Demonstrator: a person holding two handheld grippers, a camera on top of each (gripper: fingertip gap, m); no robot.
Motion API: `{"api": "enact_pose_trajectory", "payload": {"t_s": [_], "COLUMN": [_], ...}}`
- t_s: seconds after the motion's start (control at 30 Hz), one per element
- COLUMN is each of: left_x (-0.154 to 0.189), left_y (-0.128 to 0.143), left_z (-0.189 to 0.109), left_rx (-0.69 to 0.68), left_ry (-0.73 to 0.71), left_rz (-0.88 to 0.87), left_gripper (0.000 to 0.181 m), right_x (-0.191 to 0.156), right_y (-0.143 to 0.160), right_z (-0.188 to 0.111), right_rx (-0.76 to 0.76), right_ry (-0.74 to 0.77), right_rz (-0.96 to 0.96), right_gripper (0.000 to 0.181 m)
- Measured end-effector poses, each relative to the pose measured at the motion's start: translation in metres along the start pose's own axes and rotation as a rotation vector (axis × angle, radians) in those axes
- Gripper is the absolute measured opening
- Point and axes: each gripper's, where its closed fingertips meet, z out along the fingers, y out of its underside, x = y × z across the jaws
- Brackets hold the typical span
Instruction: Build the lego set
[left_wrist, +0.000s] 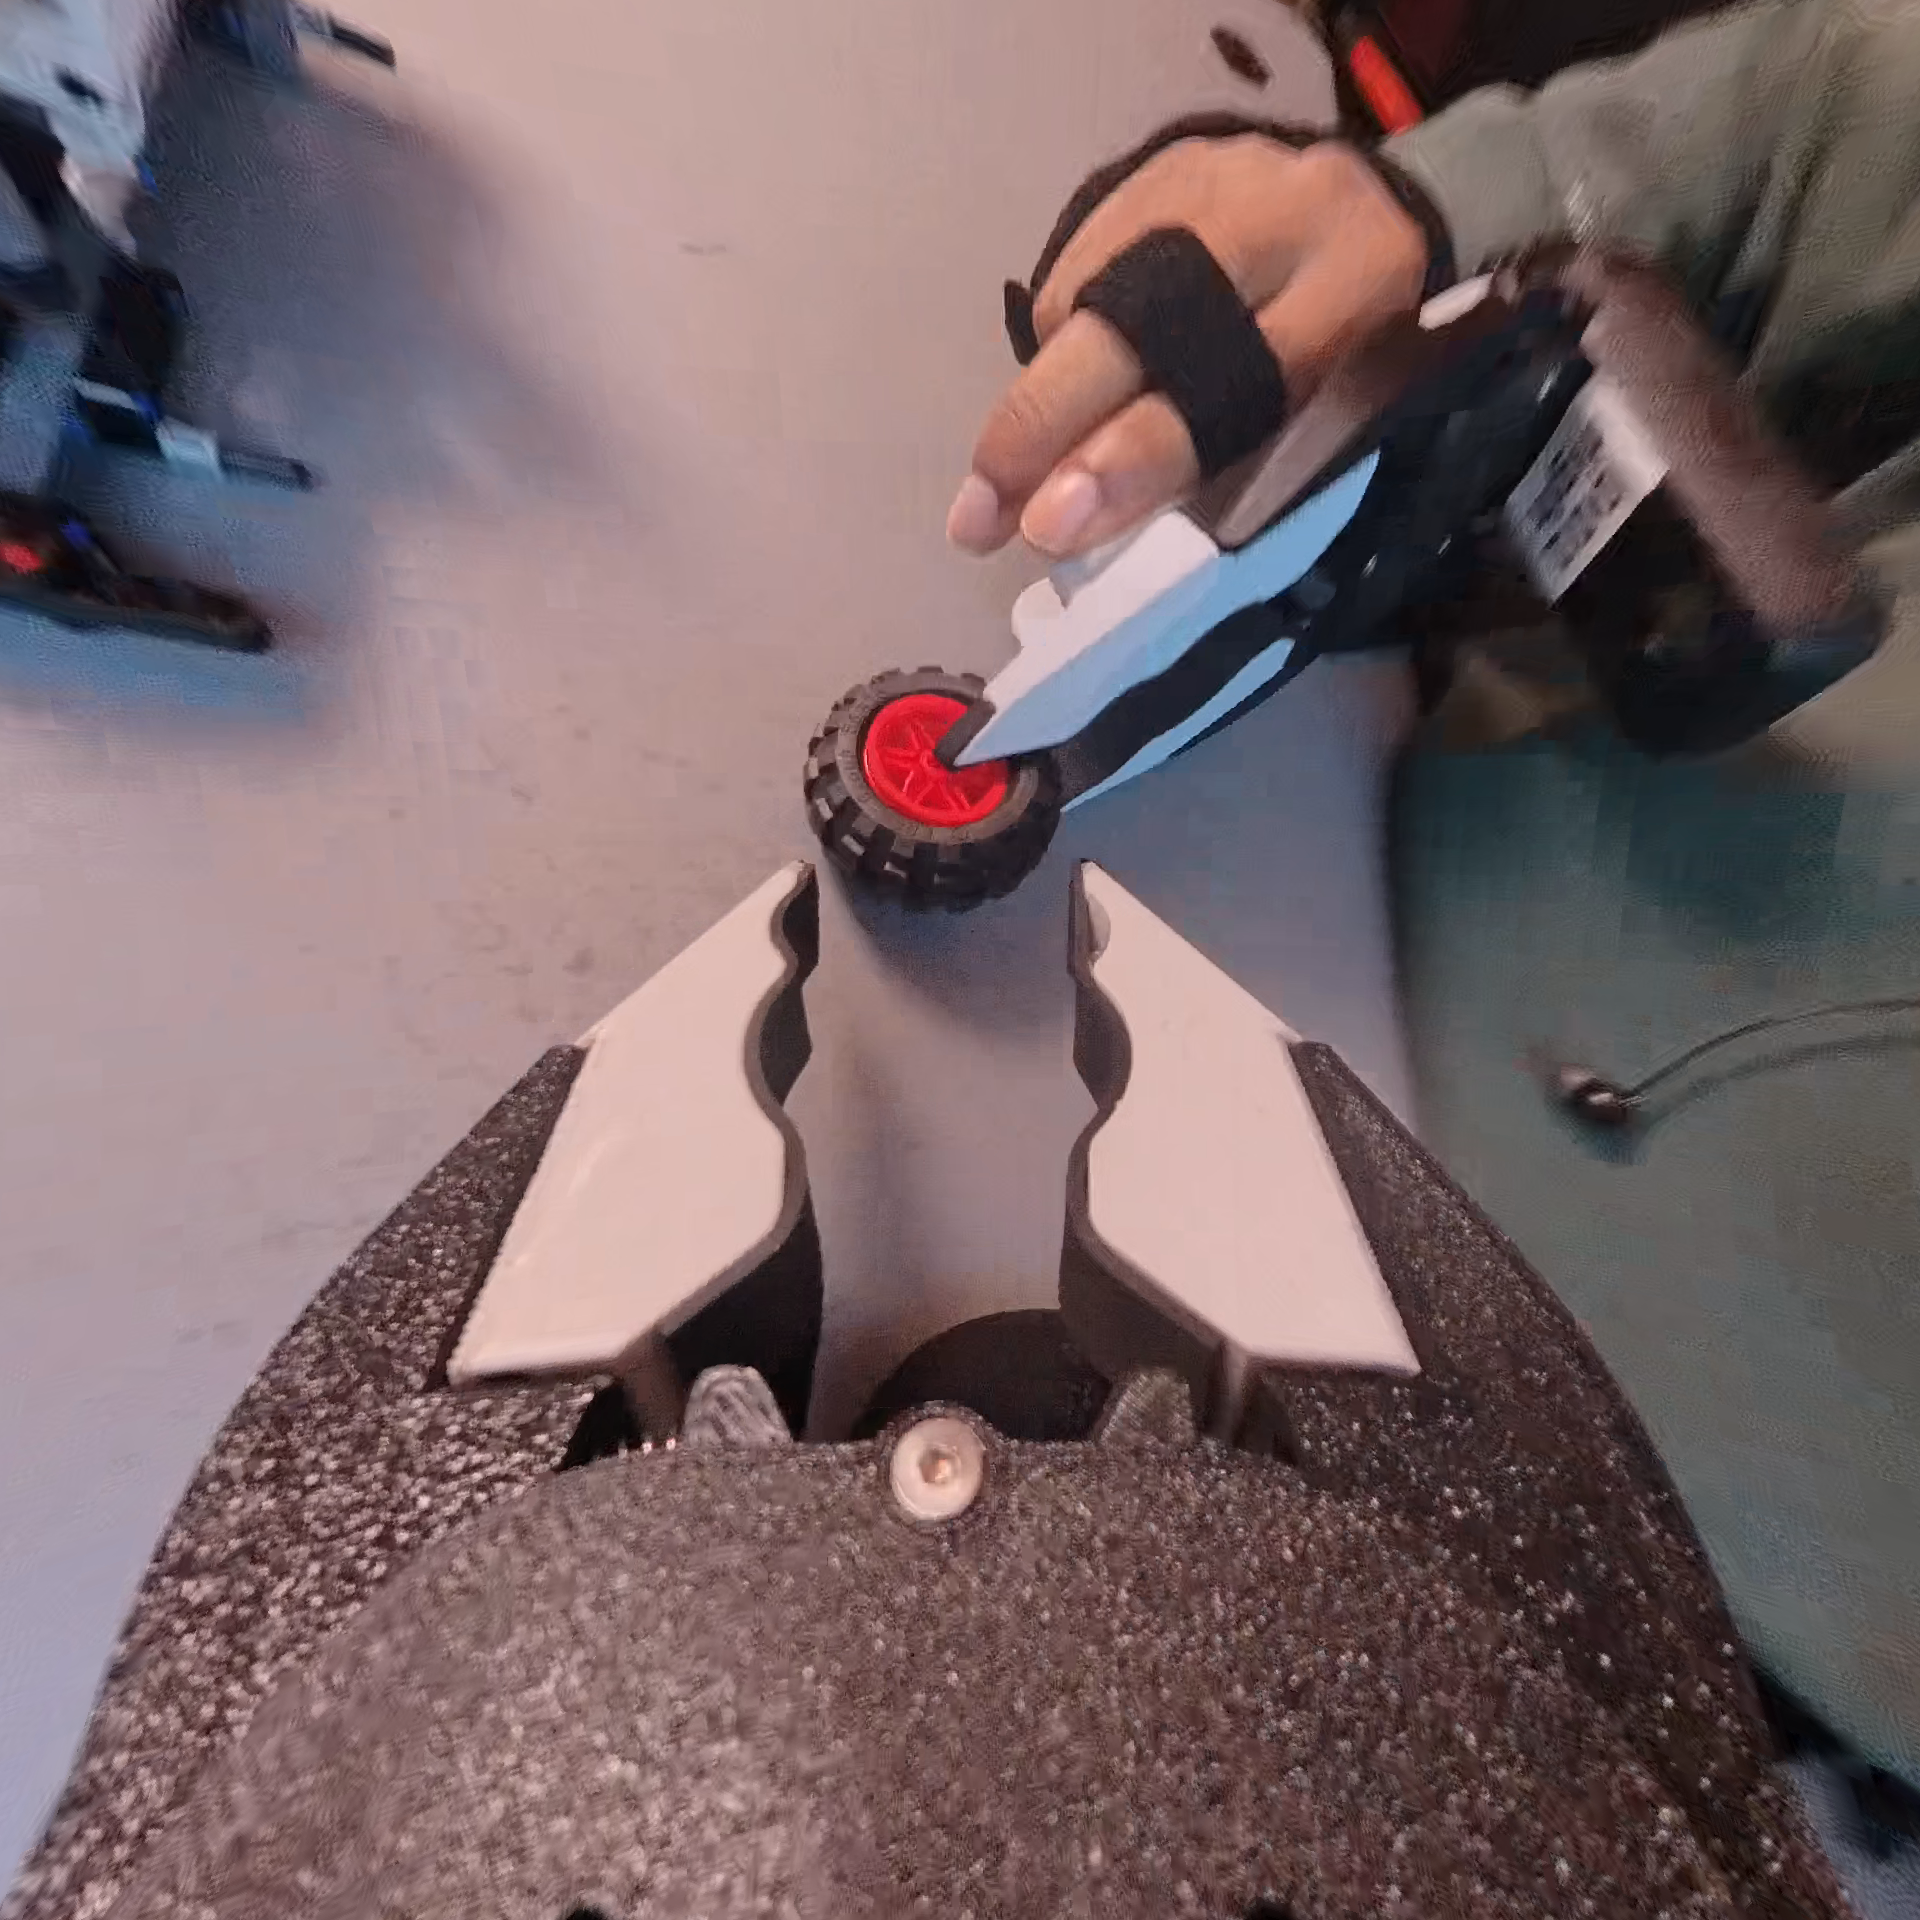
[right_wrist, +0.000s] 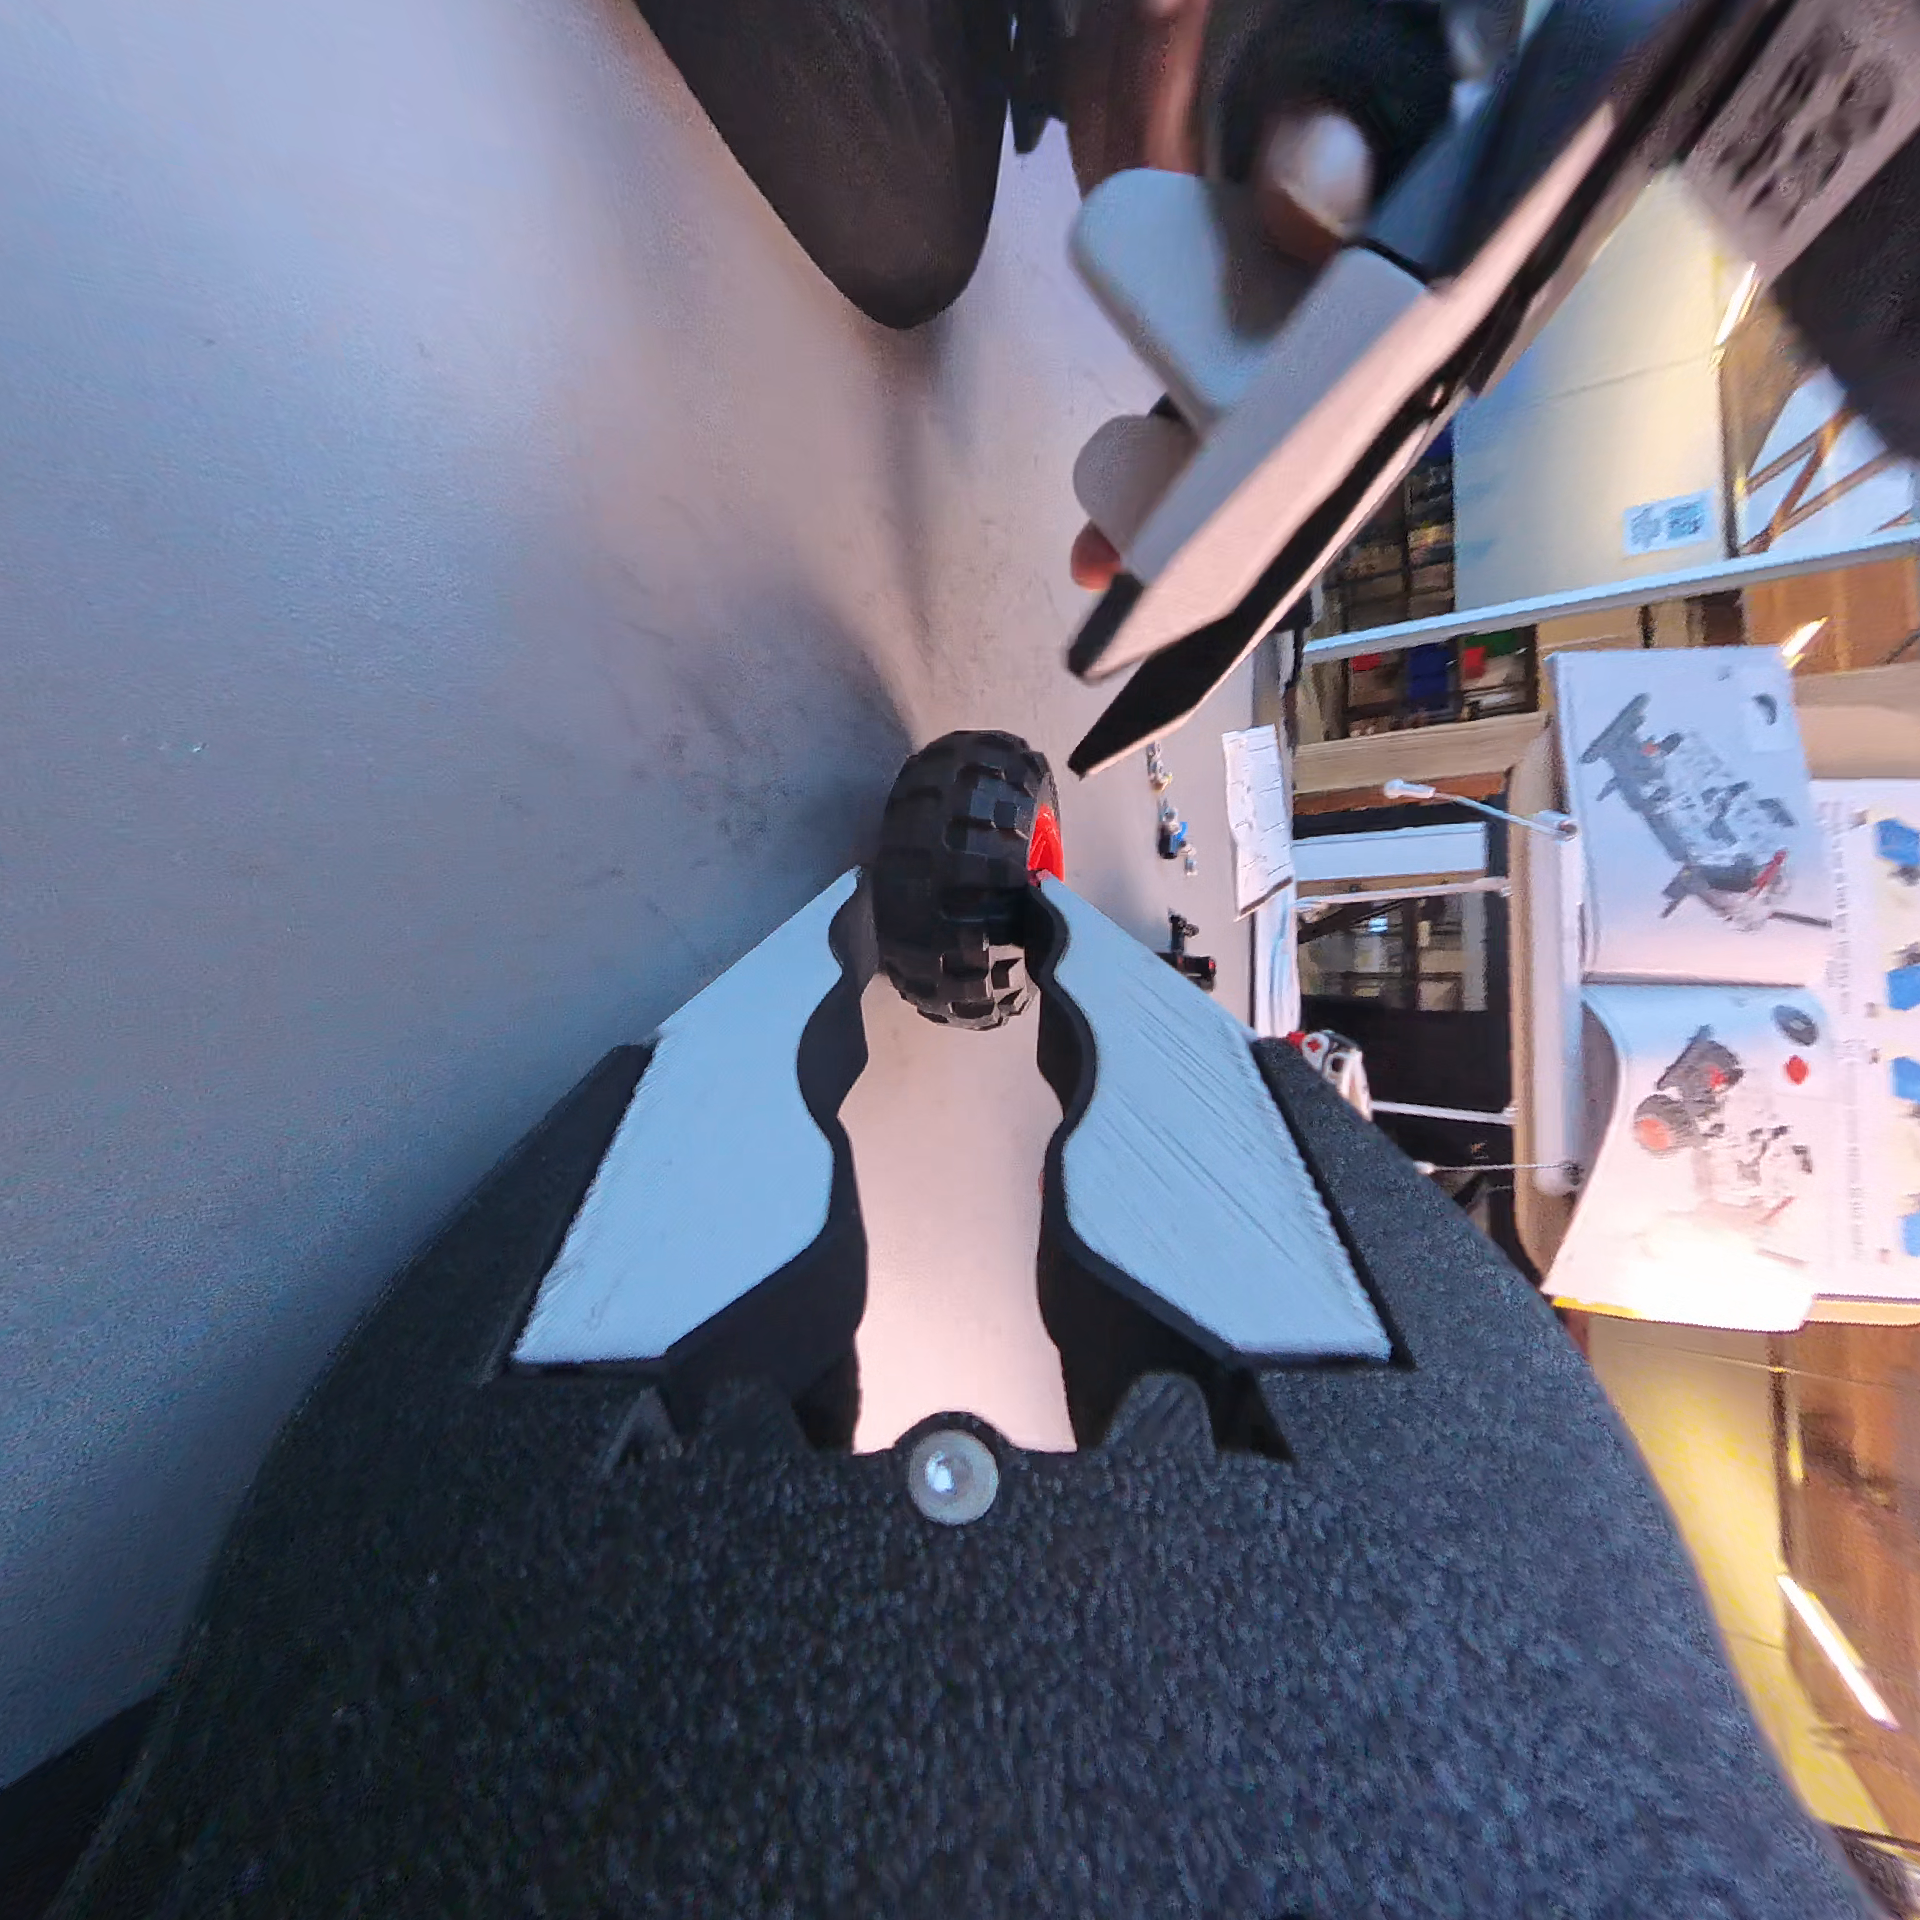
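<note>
Both hand-held grippers are near the small black rubber wheel with a red plastic hub (left_wrist: 932, 788): my right gripper (right_wrist: 948, 881) has its grey fingers clamped on the tyre, one on each face. My left gripper (left_wrist: 943, 871) has its fingers apart and empty, just before the wheel, which lies on the pale grey table (left_wrist: 468, 831). Far left, blurred dark lego parts (left_wrist: 104, 499) lie well apart from it.
</note>
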Motion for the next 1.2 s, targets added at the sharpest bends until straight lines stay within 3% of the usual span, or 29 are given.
{"api": "enact_pose_trajectory", "payload": {"t_s": [0.13,0.23,0.37,0.43,0.47,0.53,0.6,0.7,0.87,0.97,1.07,1.2], "left_x": [0.006,0.022,0.016,0.007,0.004,-0.001,0.005,0.024,0.060,0.065,0.061,0.042], "left_y": [-0.001,-0.023,-0.038,-0.043,-0.046,-0.049,-0.055,-0.060,-0.077,-0.084,-0.088,-0.081], "left_z": [0.008,0.002,0.001,-0.002,-0.006,-0.011,-0.015,-0.017,-0.036,-0.045,-0.046,-0.040], "left_rx": [-0.047,0.045,0.138,0.178,0.204,0.238,0.290,0.345,0.509,0.581,0.588,0.489], "left_ry": [0.188,0.353,0.292,0.191,0.139,0.037,0.024,0.105,0.304,0.381,0.385,0.222], "left_rz": [-0.212,-0.290,-0.263,-0.190,-0.142,-0.045,0.028,0.110,0.155,0.124,0.078,0.058], "left_gripper": [0.054,0.038,0.035,0.031,0.028,0.023,0.021,0.021,0.021,0.021,0.023,0.029], "right_x": [0.018,0.036,0.048,0.044,0.044,0.057,0.075,0.073,0.088,0.099,0.105,0.091], "right_y": [-0.011,-0.012,-0.003,0.001,0.001,0.001,0.008,0.011,-0.024,-0.031,-0.028,-0.018], "right_z": [-0.009,-0.018,-0.021,-0.019,-0.021,-0.028,-0.031,-0.019,-0.033,-0.042,-0.043,-0.028], "right_rx": [0.061,0.084,0.081,0.114,0.148,0.230,0.288,0.324,0.641,0.737,0.768,0.585], "right_ry": [0.154,0.271,0.296,0.189,0.125,0.035,-0.023,-0.222,-0.381,-0.377,-0.374,-0.387], "right_rz": [-0.111,-0.170,-0.136,0.069,0.228,0.578,0.893,1.164,1.261,1.322,1.404,1.406], "right_gripper": [0.026,0.026,0.027,0.035,0.048,0.056,0.058,0.065,0.036,0.033,0.031,0.030]}}
